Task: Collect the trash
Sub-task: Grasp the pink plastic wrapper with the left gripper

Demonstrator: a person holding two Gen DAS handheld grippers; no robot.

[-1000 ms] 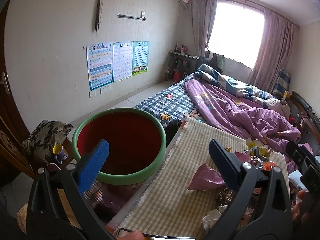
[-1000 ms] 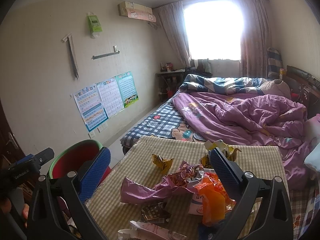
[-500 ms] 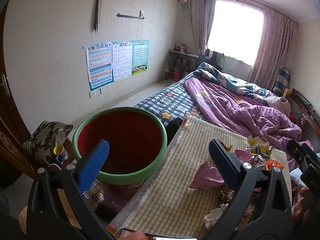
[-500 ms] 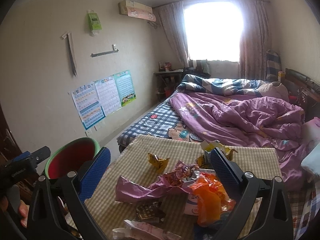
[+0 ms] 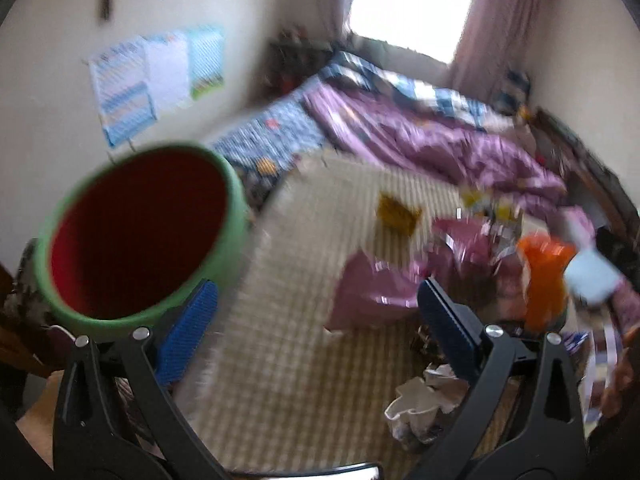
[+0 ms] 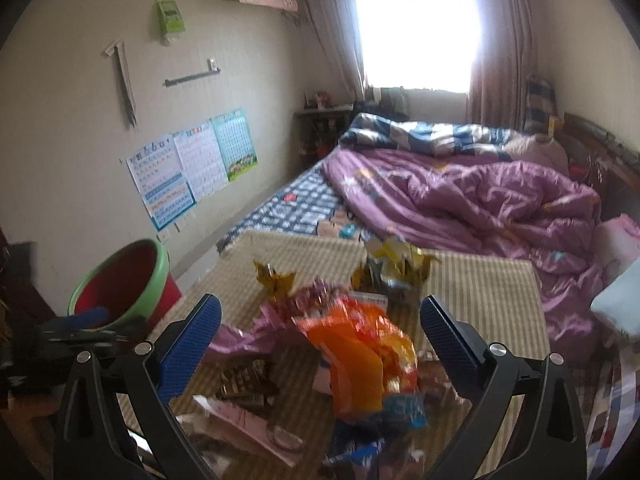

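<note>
A red bin with a green rim [image 5: 140,232] [image 6: 124,280] stands left of a checked-cloth table [image 5: 304,360] [image 6: 480,288]. Loose wrappers lie on the cloth: an orange bag [image 6: 360,344] [image 5: 544,276], a pink foil bag [image 5: 372,296] [image 6: 248,328], a gold wrapper [image 5: 396,212] [image 6: 276,276], a yellow-silver wrapper [image 6: 392,264] and a crumpled white tissue [image 5: 424,404]. My left gripper [image 5: 316,332] is open over the table's near left part, nothing between its blue pads. My right gripper [image 6: 320,340] is open just above the orange bag. The left view is motion-blurred.
Beyond the table lies a bed with a purple quilt [image 6: 472,200] [image 5: 432,140]. Posters [image 6: 192,168] hang on the left wall. A dark snack packet [image 6: 244,380] and a flat pink-white packet [image 6: 248,428] lie at the table's near edge. A hand [image 5: 624,376] shows at the right.
My left gripper has swung right and tilted down over the table, so the trash pile is now in its view. My right gripper has moved closer to the orange bag.
</note>
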